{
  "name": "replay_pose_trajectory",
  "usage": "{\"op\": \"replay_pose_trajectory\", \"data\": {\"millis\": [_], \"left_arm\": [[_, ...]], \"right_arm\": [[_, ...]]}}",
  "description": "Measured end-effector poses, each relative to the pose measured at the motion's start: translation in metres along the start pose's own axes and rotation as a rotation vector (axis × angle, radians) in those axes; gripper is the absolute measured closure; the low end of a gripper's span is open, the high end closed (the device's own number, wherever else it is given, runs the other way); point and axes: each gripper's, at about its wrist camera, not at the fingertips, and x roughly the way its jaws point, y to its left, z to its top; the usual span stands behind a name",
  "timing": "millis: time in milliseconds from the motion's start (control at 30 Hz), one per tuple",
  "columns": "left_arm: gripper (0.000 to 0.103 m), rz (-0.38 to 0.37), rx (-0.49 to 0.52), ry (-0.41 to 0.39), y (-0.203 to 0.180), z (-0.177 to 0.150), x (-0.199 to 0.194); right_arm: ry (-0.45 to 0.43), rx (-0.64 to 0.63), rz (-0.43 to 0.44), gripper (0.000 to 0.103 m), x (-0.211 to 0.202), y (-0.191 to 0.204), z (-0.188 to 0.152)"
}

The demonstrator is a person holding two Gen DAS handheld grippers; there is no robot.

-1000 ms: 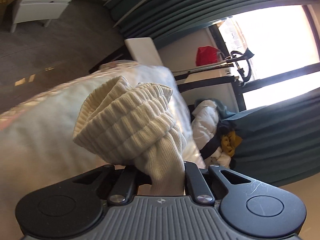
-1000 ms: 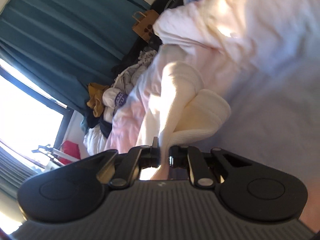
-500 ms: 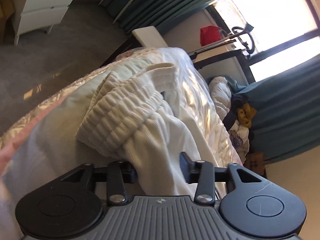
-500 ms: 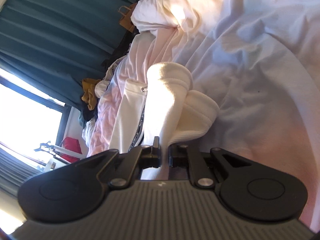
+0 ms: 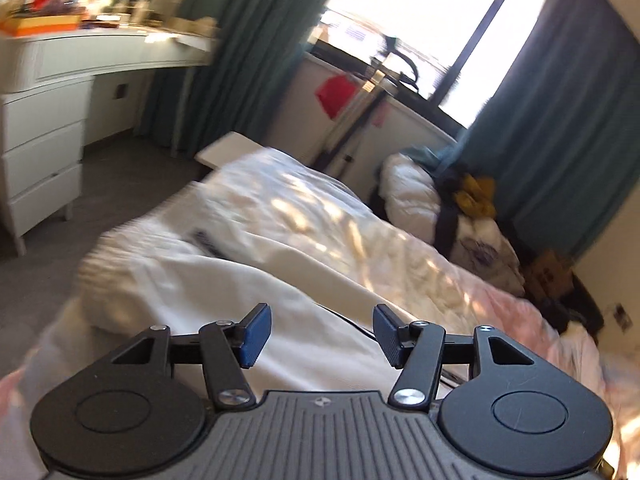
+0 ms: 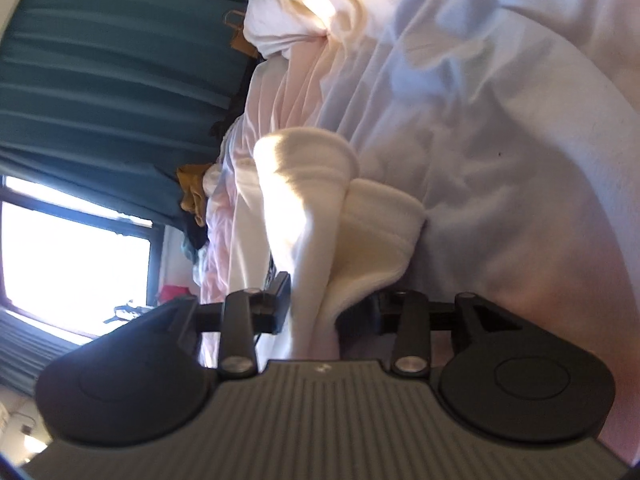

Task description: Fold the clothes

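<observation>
while both pairs of jaws are opening, the cream garment (image 5: 208, 280) lies spread on the bed (image 5: 400, 248), directly ahead of and below the left gripper (image 5: 318, 334), whose blue pads stand well apart with nothing between them and only cloth seen beyond the gap. seen from the left wrist, the garment's long axis runs from the ribbed hem at the near left corner of the mattress diagonally toward the lower right, passing under the gripper. the right gripper (image 6: 332, 300) is the nearer of the two to the fabric: a thick fold of the garment (image 6: 320, 216) with a ribbed cuff stands up between its parting fingers, apparently touching the left pad though no longer clamped, with the right pad mostly hidden behind the cloth. for the next fold, the bare rumpled sheet beyond the cuff offers open room, while on the left side the mattress edge drops to the grey floor (image 5: 120, 184) close beside the hem, so there is little margin that way. a heap of other clothes (image 5: 472, 200) sits well apart at the far end near the curtain.
</observation>
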Motion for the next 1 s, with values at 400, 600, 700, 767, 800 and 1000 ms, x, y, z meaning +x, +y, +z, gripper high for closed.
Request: {"op": "replay_pose_trajectory", "data": {"millis": [400,600,700,767,800,1000], "left_arm": [[0.047,-0.072,0.308,0.165,-0.124,-0.083,0.141],[0.048,-0.047,0.404,0.240,-0.130,-0.110,0.164],[0.048,-0.040,0.411,0.256,-0.124,-0.111,0.169],[0.048,-0.036,0.433,0.250,-0.124,-0.112,0.167],[0.048,-0.032,0.447,0.245,-0.125,-0.113,0.167],[0.048,-0.033,0.473,0.224,-0.130,-0.109,0.155]], "right_arm": [[-0.088,-0.142,-0.033,0.063,0.008,0.016,-0.002],[-0.115,-0.231,-0.075,0.079,0.008,0.028,-0.002],[-0.144,-0.301,-0.079,0.084,0.002,0.048,-0.005],[-0.162,-0.345,-0.080,0.087,-0.003,0.066,-0.008],[-0.171,-0.367,-0.080,0.088,-0.005,0.075,-0.010],[-0.196,-0.532,-0.051,0.089,-0.021,0.148,-0.033]]}}
